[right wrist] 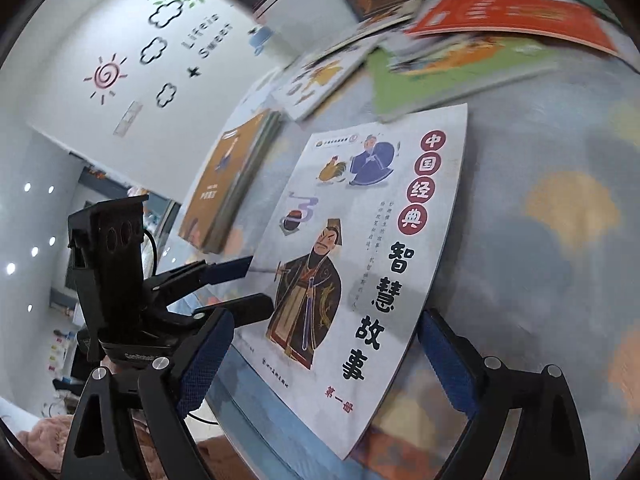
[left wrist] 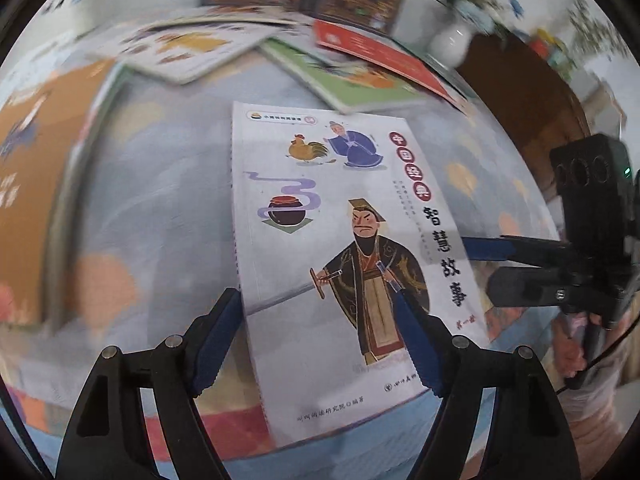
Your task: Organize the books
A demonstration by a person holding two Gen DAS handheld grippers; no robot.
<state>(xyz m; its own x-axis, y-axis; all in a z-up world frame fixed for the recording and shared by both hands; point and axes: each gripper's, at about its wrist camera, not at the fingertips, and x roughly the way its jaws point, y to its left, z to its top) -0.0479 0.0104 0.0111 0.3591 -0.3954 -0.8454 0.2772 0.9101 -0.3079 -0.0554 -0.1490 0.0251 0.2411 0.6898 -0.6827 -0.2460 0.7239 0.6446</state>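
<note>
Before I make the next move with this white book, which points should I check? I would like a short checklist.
1. White book sits between the left gripper jaws: ok.
2. It also sits between the right gripper jaws: ok.
3. Pads press firmly on it: cannot tell; both jaws stand wide.
4. Orange-covered stack in view as a place for it: ok.
5. Green book and red book already sorted: not ok, they lie loose.
</note>
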